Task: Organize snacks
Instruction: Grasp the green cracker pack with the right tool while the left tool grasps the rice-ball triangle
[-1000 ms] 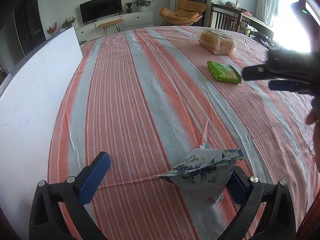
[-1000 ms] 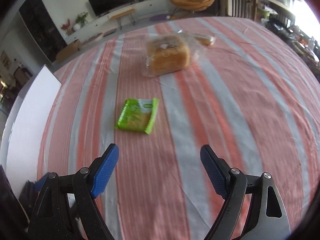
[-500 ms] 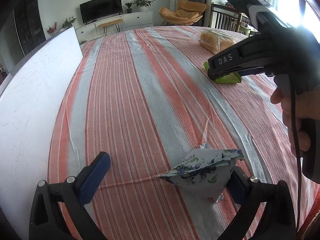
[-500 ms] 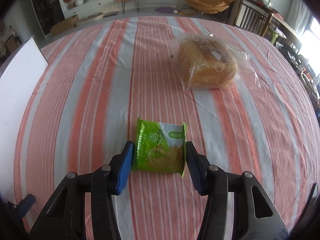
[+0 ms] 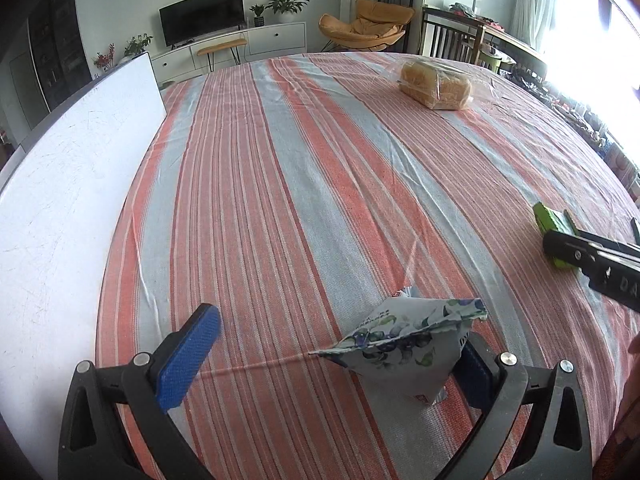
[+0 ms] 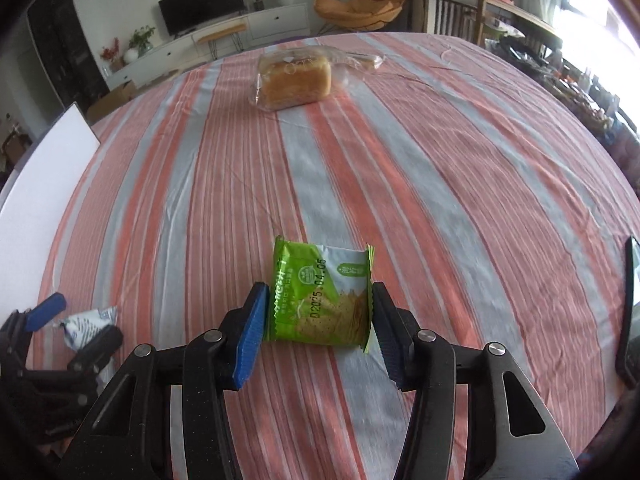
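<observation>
Since half a second ago the right gripper (image 6: pixel 318 316) has carried the green cracker packet (image 6: pixel 320 300) away from the bagged bread loaf (image 6: pixel 294 80), back toward the person and nearer the left gripper (image 5: pixel 332 354); a full second ago its jaws were wide apart and well short of the packet. Now the right jaws are clamped on the packet's two side edges, with the packet flat between the blue pads (image 6: pixel 252 332); from this view it is hard to tell whether it is lifted clear of the striped tabletop (image 6: pixel 440 168) or skimming it. The left gripper has not shifted: its jaws stand wide apart, and the small white-and-blue floral snack pouch (image 5: pixel 408 344) leans against the right-hand jaw, unclamped, on the cloth. A white board (image 5: pixel 60 200) lies along the tabletop's left edge. To do this step well, the right gripper likely needs to keep a steady, level hold so the slippery wrapper does not twist out, and set the packet down just beside the pouch without knocking it.
</observation>
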A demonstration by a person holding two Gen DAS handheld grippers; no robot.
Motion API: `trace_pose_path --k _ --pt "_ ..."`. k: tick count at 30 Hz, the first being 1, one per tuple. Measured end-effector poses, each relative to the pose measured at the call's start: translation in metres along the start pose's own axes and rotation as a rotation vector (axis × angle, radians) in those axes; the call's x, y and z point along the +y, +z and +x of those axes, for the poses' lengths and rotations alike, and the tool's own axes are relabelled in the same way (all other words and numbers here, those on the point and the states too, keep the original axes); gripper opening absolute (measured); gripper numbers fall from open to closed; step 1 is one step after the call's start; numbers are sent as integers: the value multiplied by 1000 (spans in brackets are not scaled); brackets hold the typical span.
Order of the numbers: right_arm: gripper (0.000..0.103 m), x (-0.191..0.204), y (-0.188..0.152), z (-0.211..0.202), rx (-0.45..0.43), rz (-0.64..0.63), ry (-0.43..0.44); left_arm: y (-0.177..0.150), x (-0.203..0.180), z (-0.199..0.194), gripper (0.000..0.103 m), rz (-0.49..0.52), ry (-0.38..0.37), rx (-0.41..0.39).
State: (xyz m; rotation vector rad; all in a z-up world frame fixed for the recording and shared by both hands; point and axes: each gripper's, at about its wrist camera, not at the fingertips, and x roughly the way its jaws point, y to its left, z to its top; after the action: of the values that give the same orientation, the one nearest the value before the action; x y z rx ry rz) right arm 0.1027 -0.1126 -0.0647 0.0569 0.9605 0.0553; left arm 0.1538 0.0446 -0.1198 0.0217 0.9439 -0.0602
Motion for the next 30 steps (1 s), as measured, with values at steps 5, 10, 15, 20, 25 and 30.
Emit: trace_pose_path --k 5,10,15,20,25,30 --pt "55 6 -13 -4 -58 -42 -38 0 0 0 103 0 0 0" --pt "55 -2 -15 -6 -69 -26 -15 0 0 0 103 -1 -2 1" --pt "55 -19 -19 -11 -86 49 48 14 29 -9 103 -127 -220 74" --pt "55 -23 -19 -10 -90 77 64 11 55 -29 103 -257 -333 69" --pt "55 -23 -19 -11 -92 86 70 -2 14 -29 103 -91 -277 89" --pt "55 -27 -22 -14 -96 116 89 -6 -32 -15 87 45 -66 72"
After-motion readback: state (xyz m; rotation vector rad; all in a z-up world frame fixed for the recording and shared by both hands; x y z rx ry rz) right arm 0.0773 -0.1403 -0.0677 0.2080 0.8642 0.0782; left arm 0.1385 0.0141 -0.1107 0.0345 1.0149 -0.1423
